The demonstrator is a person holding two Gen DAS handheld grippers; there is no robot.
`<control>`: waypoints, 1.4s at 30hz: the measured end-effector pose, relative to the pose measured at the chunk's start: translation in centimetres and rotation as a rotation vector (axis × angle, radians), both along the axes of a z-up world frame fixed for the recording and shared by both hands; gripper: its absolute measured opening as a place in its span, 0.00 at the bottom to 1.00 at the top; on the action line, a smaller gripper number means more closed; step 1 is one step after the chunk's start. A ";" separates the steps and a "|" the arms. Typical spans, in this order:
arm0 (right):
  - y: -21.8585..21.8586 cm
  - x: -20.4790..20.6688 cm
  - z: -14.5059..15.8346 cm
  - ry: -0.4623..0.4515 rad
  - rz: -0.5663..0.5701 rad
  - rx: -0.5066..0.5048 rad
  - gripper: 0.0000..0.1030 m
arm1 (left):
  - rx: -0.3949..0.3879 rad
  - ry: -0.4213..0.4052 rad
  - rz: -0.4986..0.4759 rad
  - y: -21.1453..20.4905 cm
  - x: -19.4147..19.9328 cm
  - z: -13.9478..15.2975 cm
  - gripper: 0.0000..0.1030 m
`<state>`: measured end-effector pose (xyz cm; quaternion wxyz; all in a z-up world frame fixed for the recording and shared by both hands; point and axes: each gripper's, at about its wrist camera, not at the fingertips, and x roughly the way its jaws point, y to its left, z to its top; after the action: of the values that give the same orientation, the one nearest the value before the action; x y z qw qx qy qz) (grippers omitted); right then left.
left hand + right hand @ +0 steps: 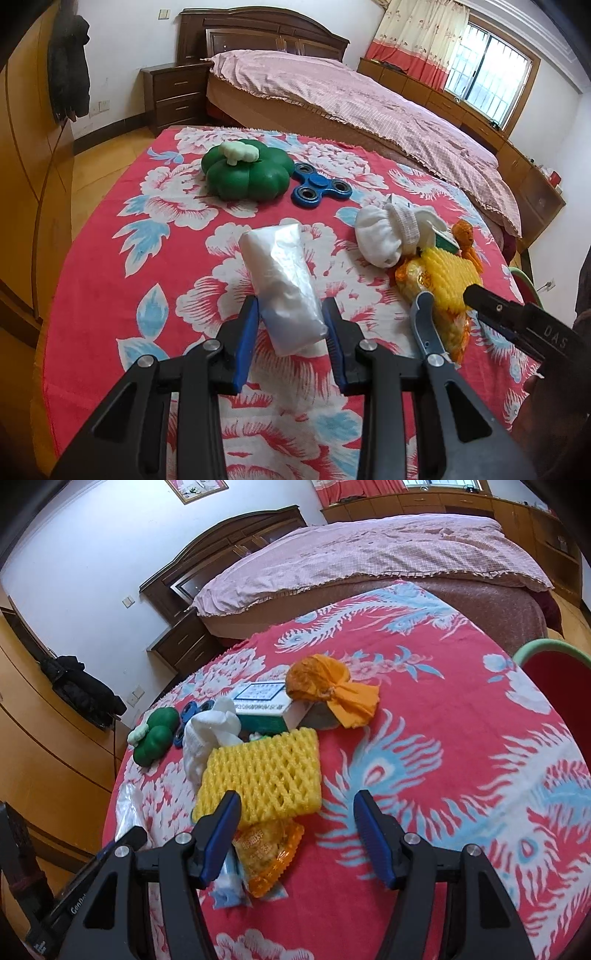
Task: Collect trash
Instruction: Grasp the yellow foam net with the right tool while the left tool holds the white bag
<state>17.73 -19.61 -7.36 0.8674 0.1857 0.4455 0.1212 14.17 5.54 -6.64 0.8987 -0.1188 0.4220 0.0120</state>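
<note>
A folded clear plastic bag (284,288) lies on the red floral tablecloth (110,295). My left gripper (291,325) is open, its blue pads on either side of the bag's near end. A yellow foam fruit net (262,771) lies over an orange snack wrapper (267,856). My right gripper (295,830) is open just above the wrapper, in front of the net. It also shows in the left wrist view (447,299), straddling the net (447,277). The bag shows at the left edge of the right wrist view (127,808).
A green pumpkin toy (243,173), a blue fidget spinner (319,184), a white sock (388,229), a green-and-white box (266,705) and an orange cloth bundle (328,686) lie on the table. A bed (351,96) stands behind. A red chair (554,664) stands at the right.
</note>
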 end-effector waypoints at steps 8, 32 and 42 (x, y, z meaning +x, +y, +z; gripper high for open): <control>0.4 0.1 0.4 -0.039 0.030 0.011 0.34 | -0.007 0.011 -0.003 0.0 0.2 -0.4 0.34; -3.3 -4.7 5.2 -0.198 -0.022 0.032 0.08 | 0.018 -0.034 -0.061 -2.8 -1.6 2.8 0.34; -7.6 -8.1 7.1 -0.251 -0.121 0.032 0.08 | 0.009 -0.049 -0.129 -5.8 -2.6 4.5 0.34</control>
<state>9.60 -27.22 -0.21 0.9189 0.2096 0.3195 0.0982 11.59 -0.30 -2.19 0.9081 -0.0876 0.4068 -0.0471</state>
